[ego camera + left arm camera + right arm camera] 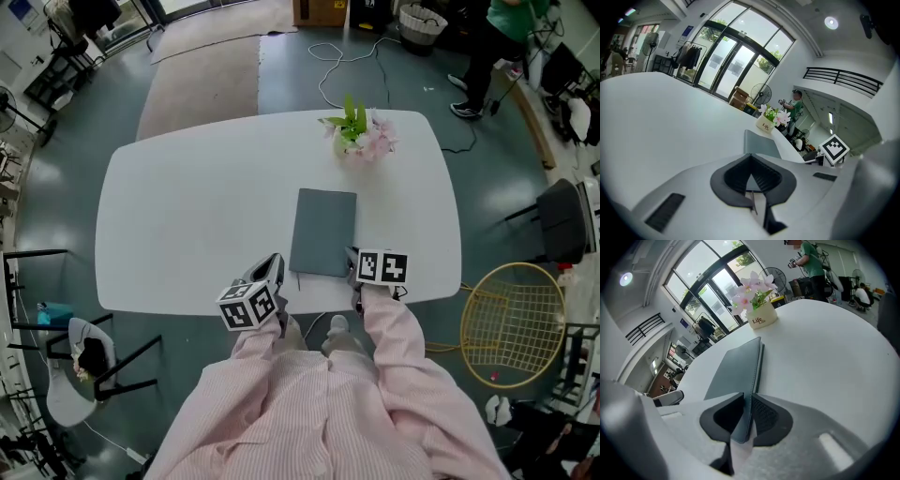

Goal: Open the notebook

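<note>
Lengthwise, the notebook (323, 232) points away toward the flower pot (358, 136)

Both arms come up from the bottom of the head view: the left arm (267, 354) just left of centre, the right arm (398, 328) just right of it. The left claw (273, 266) slants down toward the upper right, marker cube on top. In the left gripper view the left claw (750, 161) has its jaws together, nothing between them. The right claw (352, 259) tips down more steeply. In the right gripper view the right claw (749, 401) presses its pads (768, 416) on the notebook's (736, 371) near edge.
</note>
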{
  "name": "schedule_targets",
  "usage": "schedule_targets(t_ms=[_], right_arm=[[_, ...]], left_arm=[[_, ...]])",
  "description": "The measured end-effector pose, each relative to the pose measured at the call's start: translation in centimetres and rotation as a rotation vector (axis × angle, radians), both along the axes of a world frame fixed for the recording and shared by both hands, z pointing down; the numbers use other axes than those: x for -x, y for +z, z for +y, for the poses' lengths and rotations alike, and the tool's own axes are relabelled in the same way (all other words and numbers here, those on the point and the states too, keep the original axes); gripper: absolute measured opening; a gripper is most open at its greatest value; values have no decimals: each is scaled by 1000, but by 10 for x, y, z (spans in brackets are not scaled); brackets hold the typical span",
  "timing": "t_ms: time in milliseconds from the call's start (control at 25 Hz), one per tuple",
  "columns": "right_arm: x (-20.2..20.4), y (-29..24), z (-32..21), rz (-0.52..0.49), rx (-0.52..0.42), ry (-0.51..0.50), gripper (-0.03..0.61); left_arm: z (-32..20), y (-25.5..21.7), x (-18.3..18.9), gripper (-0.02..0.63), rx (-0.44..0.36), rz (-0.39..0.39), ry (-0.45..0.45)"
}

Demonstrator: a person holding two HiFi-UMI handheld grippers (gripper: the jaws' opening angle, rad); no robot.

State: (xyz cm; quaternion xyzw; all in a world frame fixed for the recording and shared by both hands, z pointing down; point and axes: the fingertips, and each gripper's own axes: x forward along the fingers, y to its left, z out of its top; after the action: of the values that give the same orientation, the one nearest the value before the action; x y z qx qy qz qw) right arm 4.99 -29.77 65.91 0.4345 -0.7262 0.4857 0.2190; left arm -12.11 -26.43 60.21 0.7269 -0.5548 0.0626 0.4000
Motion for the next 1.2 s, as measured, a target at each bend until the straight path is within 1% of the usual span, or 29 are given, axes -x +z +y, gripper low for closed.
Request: schedule_targets(t_ms=[240,400,520,720,920,1000,1200], right_arm=[[3,-14,-1,-40,-5,47,43],[6,-31,2,-76,-25,68,37],[12,-46,-1,-80,-45,82,34],[25,-69,-1,-57,-85,89,32],[36,-84,0,-57,-120,149,32],[44,-92,1,-36,-139,153,31],[66,-112,-1,61,-192,127,32]], left_arm=[[-13,-3,10,-2,-11,-10,22],[-22,-14,23,-2,-53,-2,38],[-29,-24,36,-2,-82,4,56],[-33,-37,47,-2,-119,24,107],[-33,-47,61,-2,-148,36,164],[-32,-53,72,-2,-161,42,169],[-29,-65,93,-2,-187,58,182]])
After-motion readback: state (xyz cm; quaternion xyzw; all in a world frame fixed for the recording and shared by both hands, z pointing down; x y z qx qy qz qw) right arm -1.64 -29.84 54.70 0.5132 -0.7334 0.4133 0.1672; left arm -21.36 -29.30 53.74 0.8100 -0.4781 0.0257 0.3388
